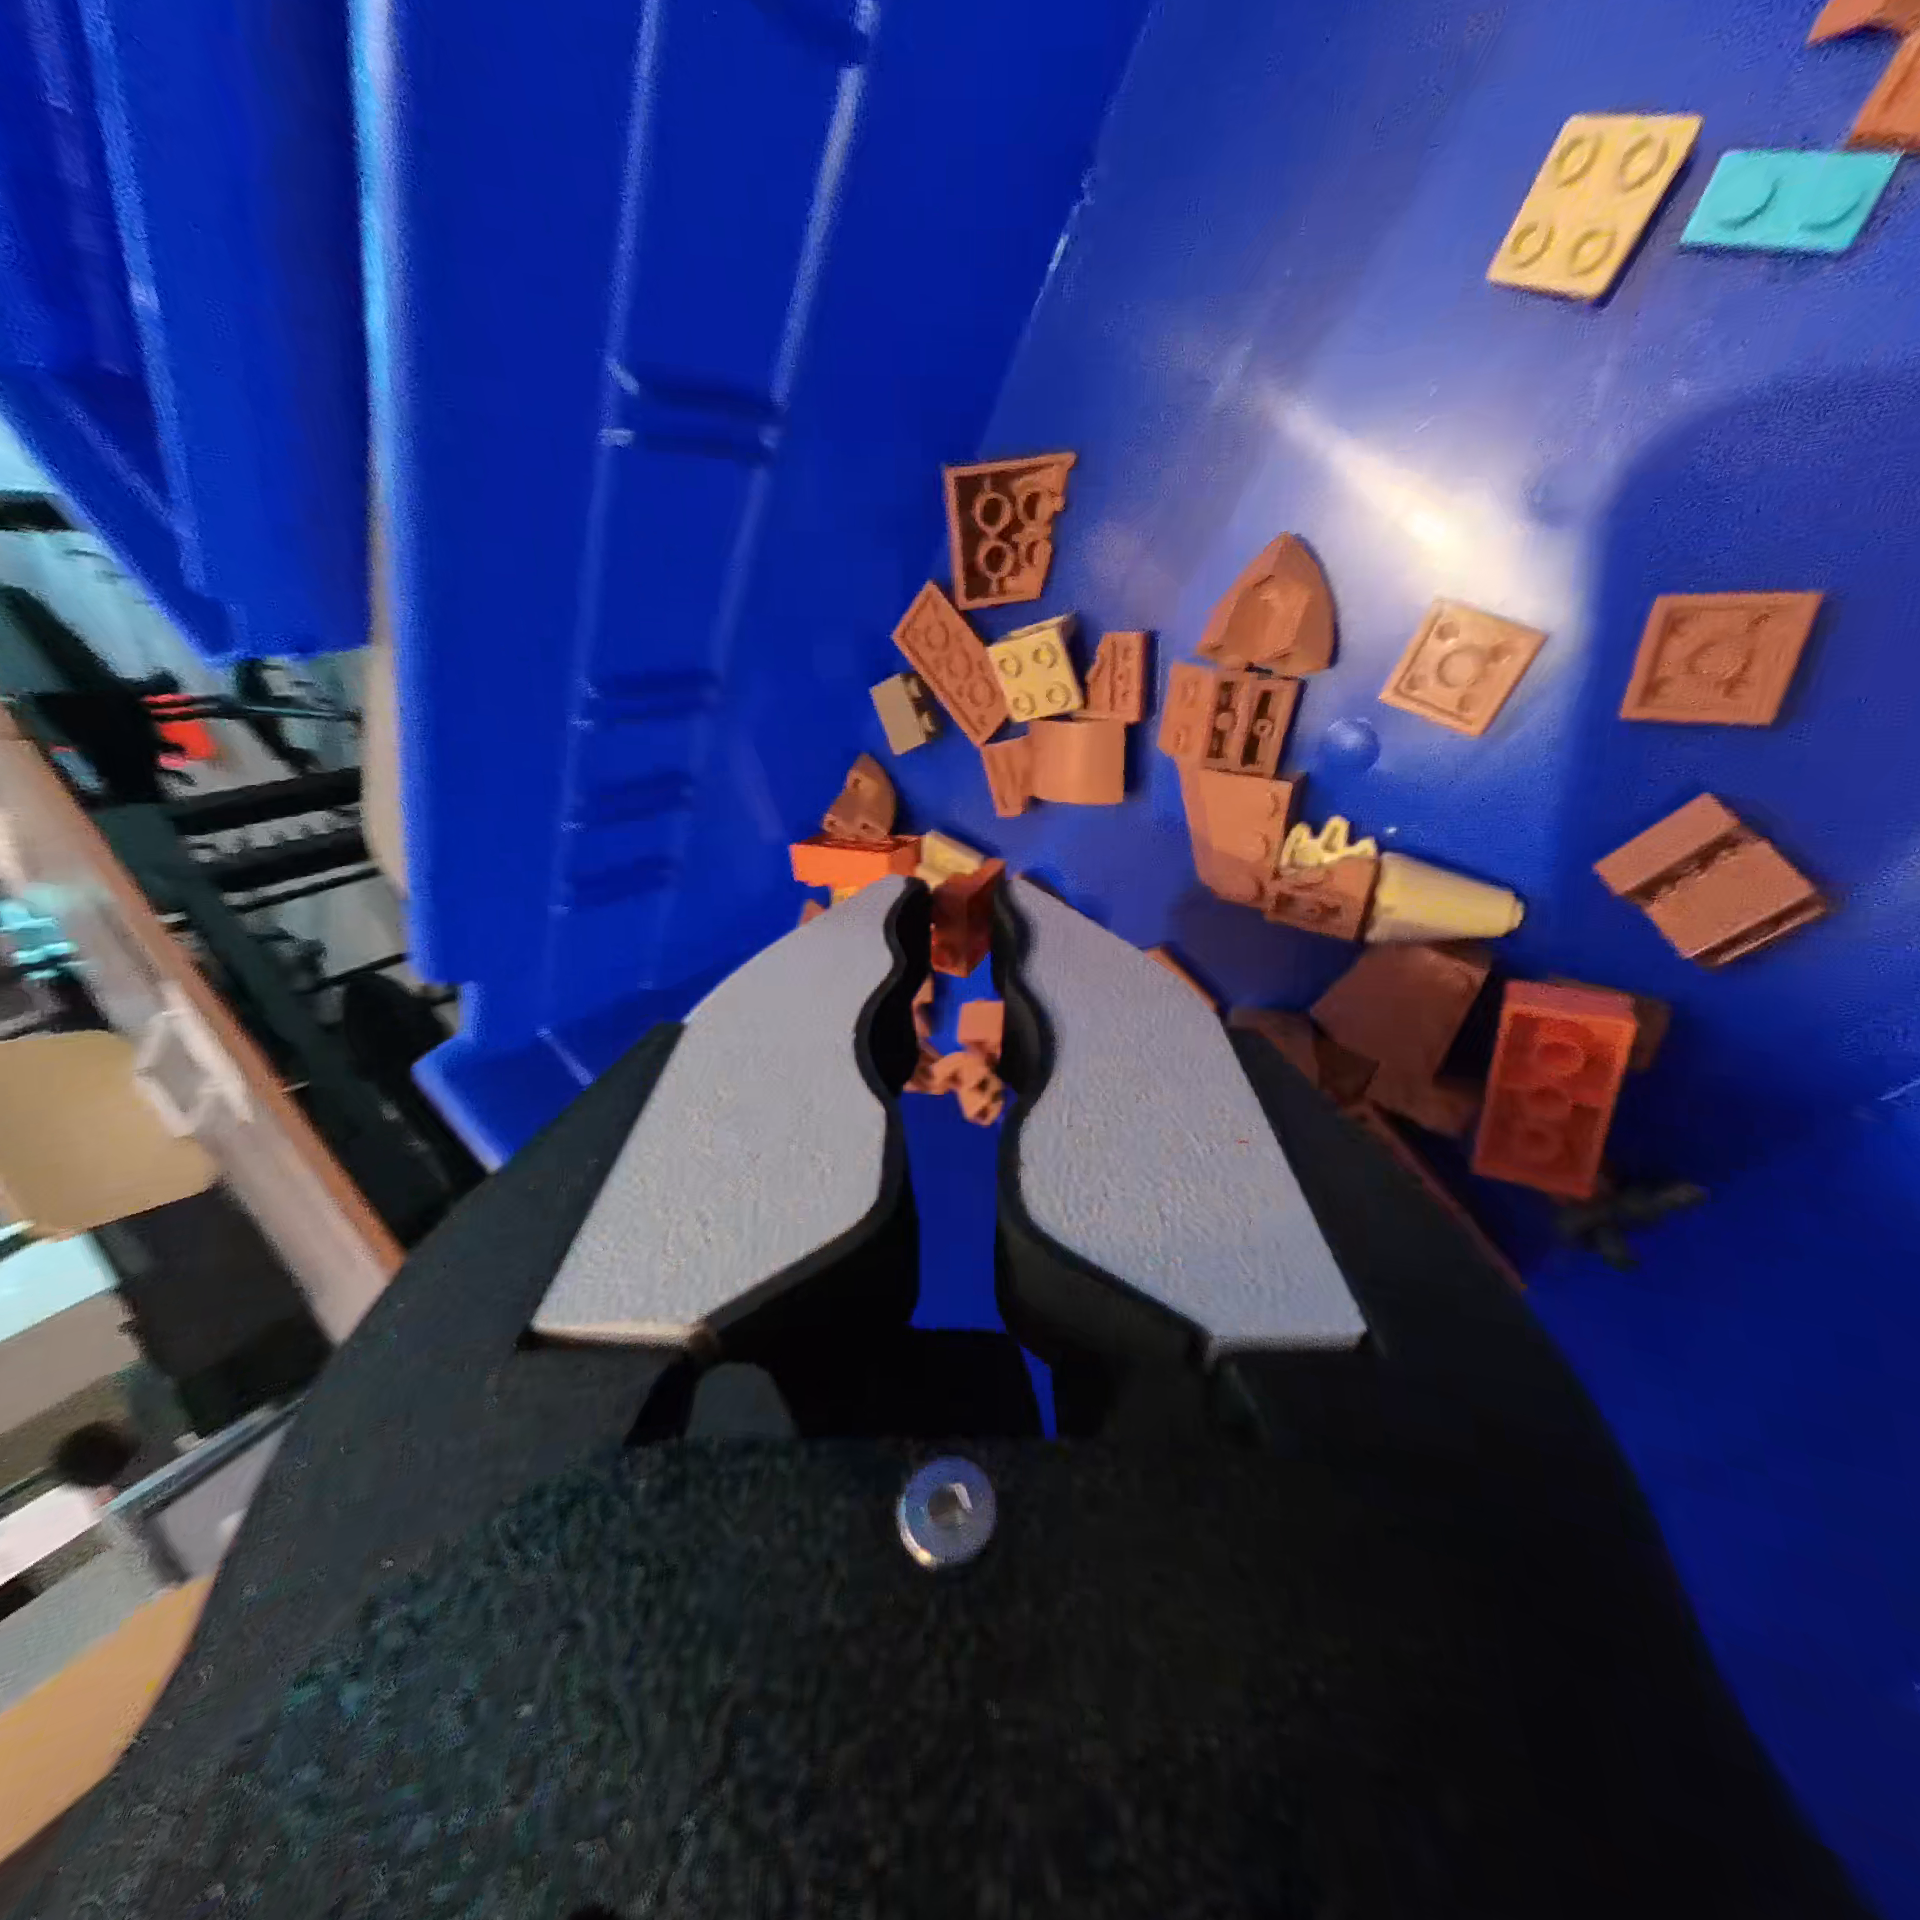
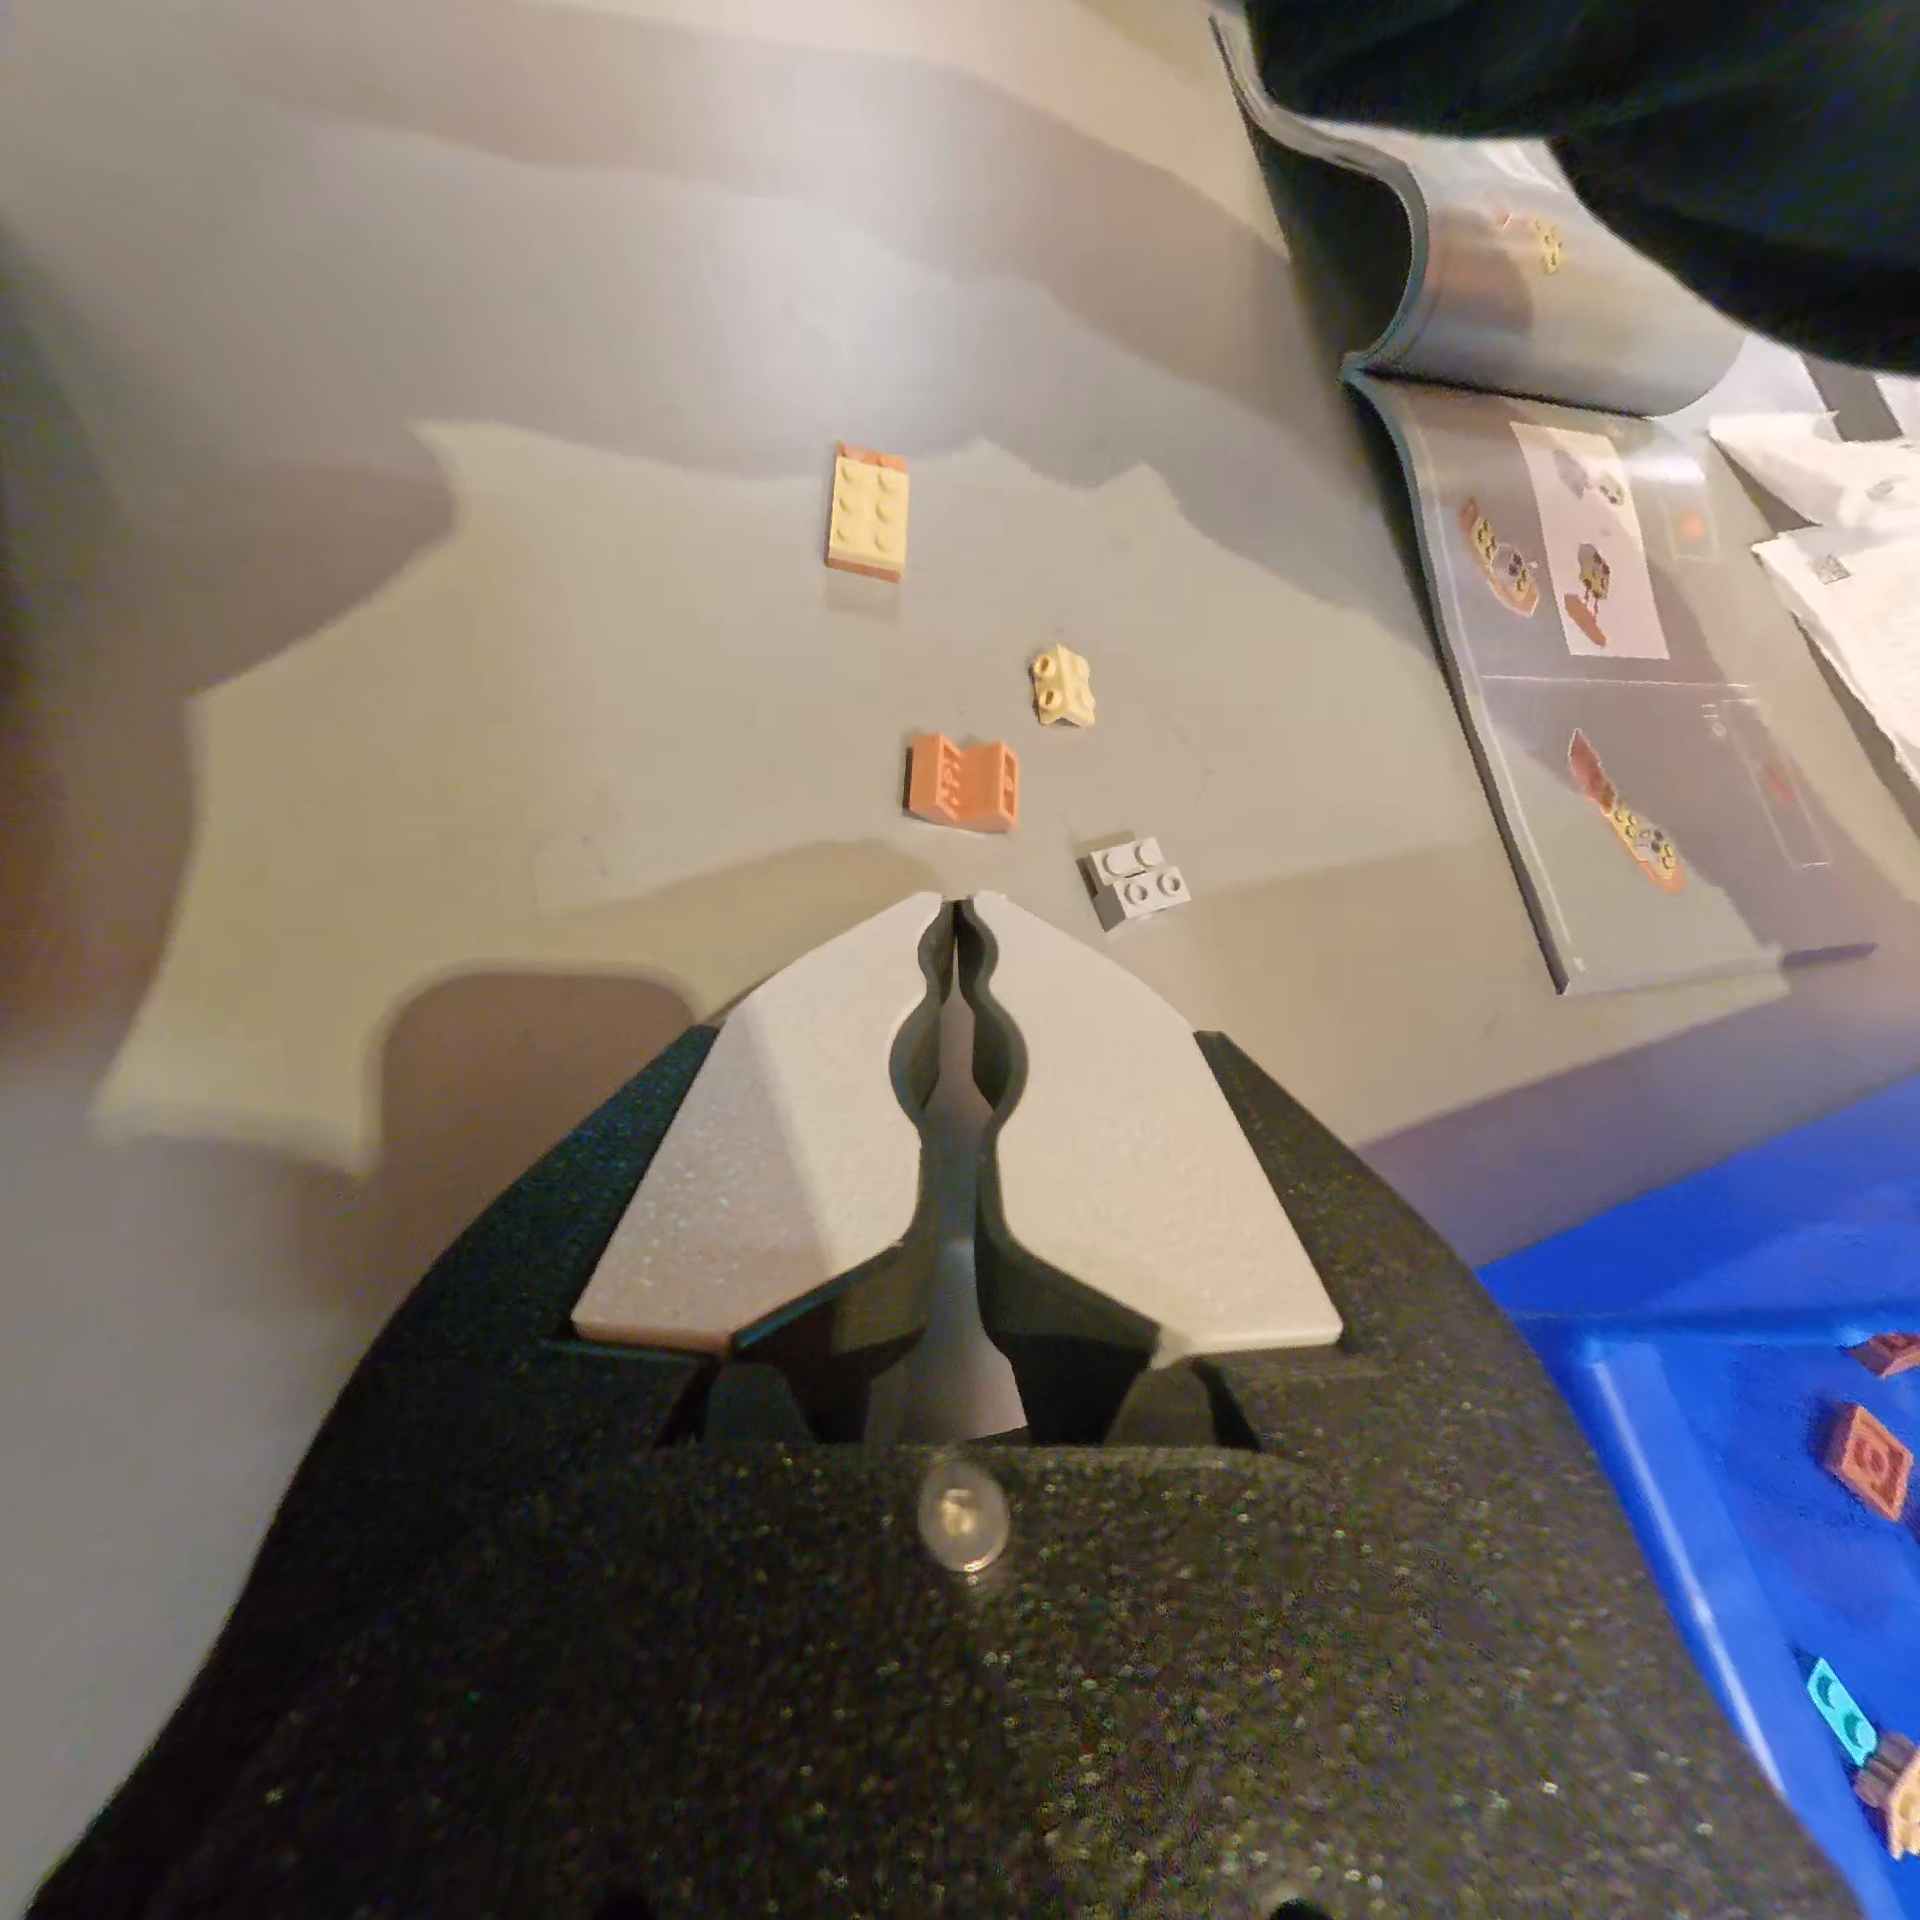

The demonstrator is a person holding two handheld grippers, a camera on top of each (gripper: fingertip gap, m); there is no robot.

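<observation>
In the left wrist view my left gripper (image 1: 961, 902) is inside a blue bin (image 1: 1351, 436). Its fingertips are shut on a small dark orange brick (image 1: 964, 914), held just above a heap of brown, orange and tan bricks (image 1: 1049, 686). In the right wrist view my right gripper (image 2: 956, 906) is shut and empty, its tips together above a grey table (image 2: 520, 675). An orange grooved brick (image 2: 963, 782) lies just ahead of it. A grey brick (image 2: 1136, 879) lies to its right. A small tan brick (image 2: 1064, 685) and a tan plate (image 2: 871, 506) lie farther off.
An open instruction booklet (image 2: 1621, 665) lies at the table's right, with a dark sleeve (image 2: 1662, 135) above it. The blue bin's corner (image 2: 1714, 1351) shows at lower right. A yellow plate (image 1: 1593, 205), a teal plate (image 1: 1787, 200) and brown plates (image 1: 1720, 660) lie across the bin floor. Left tips to right tips: about 35 centimeters. To reach the yellow plate (image 1: 1593, 205) in a straight line is about 11 centimeters for my left fingers, about 25 centimeters for my right.
</observation>
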